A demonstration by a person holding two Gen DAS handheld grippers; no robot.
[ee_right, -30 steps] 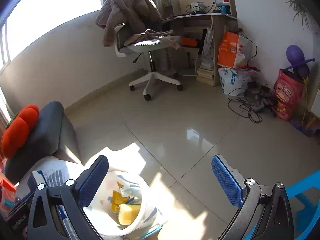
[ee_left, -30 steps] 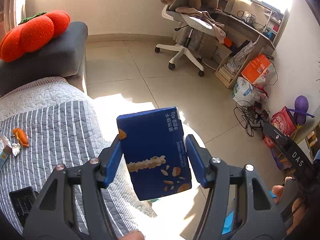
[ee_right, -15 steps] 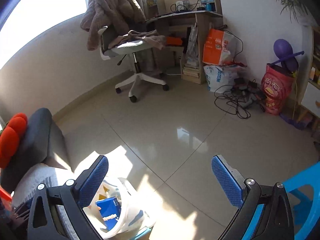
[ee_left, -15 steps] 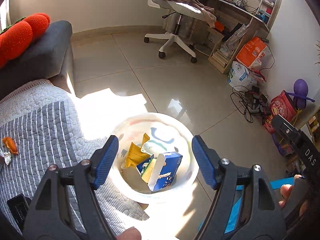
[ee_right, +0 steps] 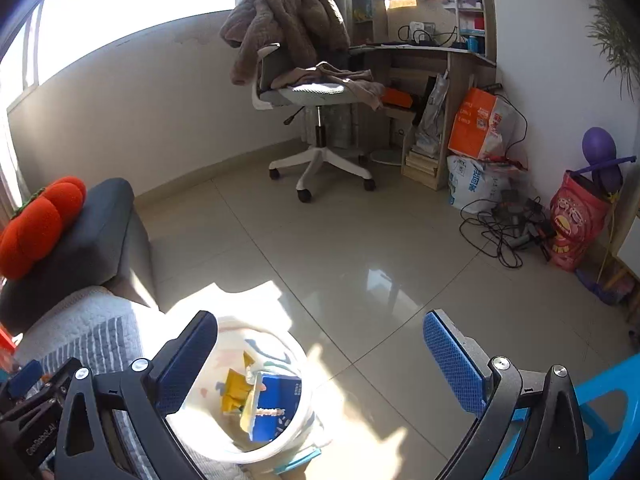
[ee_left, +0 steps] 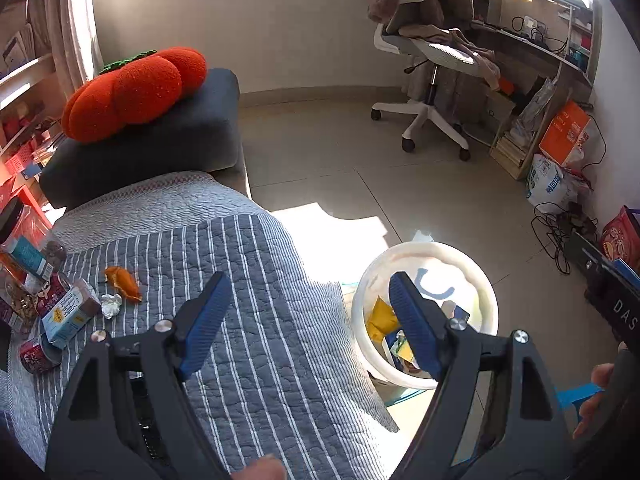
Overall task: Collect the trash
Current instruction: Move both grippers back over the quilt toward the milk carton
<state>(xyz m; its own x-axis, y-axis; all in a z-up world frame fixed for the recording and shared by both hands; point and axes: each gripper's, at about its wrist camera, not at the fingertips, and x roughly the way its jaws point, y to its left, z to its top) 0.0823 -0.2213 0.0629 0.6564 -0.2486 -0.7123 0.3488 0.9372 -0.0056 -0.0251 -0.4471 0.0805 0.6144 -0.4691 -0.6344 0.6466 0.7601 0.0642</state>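
A white bin (ee_left: 472, 268) stands on the floor by the sofa and holds a blue box (ee_right: 276, 404) and yellow wrappers (ee_left: 380, 316). It also shows in the right wrist view (ee_right: 304, 364). My left gripper (ee_left: 308, 320) is open and empty, above the sofa's edge beside the bin. My right gripper (ee_right: 320, 364) is open and empty, above the floor right of the bin. On the striped blanket (ee_left: 256, 320) lie an orange wrapper (ee_left: 122, 280), a foil ball (ee_left: 111, 305), a small carton (ee_left: 70, 316) and a red can (ee_left: 38, 354).
A tomato cushion (ee_left: 136, 90) sits on the grey sofa arm (ee_left: 160, 144). An office chair (ee_left: 428, 64) draped with clothes stands by a desk (ee_right: 432, 56). Cables (ee_right: 500, 228), bags and boxes line the right wall. A blue stool (ee_right: 608, 400) is at the lower right.
My left gripper let go of the blue box, which fell into the bin. Then it swung left toward the sofa. The right gripper stayed open and shifted slightly.
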